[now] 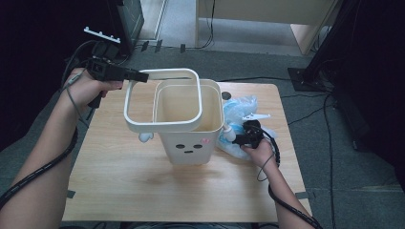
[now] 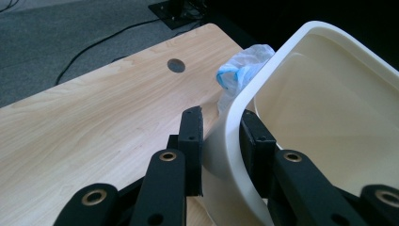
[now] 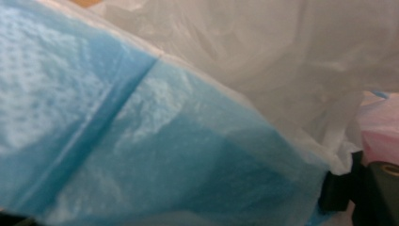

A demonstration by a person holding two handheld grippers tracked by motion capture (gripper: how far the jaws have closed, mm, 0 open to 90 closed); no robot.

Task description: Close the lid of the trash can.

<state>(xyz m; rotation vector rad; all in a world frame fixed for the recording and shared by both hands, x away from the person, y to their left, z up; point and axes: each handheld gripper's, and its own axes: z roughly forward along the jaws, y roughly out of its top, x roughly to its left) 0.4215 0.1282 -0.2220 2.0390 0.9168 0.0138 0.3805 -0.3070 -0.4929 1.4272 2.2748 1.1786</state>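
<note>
The left hand-held gripper (image 1: 138,75) is closed on the cream rim frame (image 1: 162,100); in the left gripper view its two black jaws are seen pressed against opposite faces of the rim frame (image 2: 235,113), one outside and one inside. The frame is held lifted and tilted, its far corner overlapping the open top of the cream bin (image 1: 191,138). The bin is located to the right of and below the left hand-held gripper, standing upright on the table (image 1: 119,176), with a small face printed on its front wall. A small white piece (image 1: 145,137) is seen below the near edge of the frame, just beside the bin.

The right hand-held gripper (image 1: 234,137) is positioned at the right side of the bin, low over the table. It is placed against a crumpled blue and white plastic bag (image 1: 239,112), which lies between the bin and the right hand (image 1: 260,150). In the right gripper view the blue and white film of the bag (image 3: 155,141) is seen directly ahead of the jaws, with one black jaw visible at the lower right edge. Whether the bag is actually clamped cannot be told

A round hole (image 2: 176,65) in the table (image 2: 94,127) is visible beyond the left hand-held gripper
</note>
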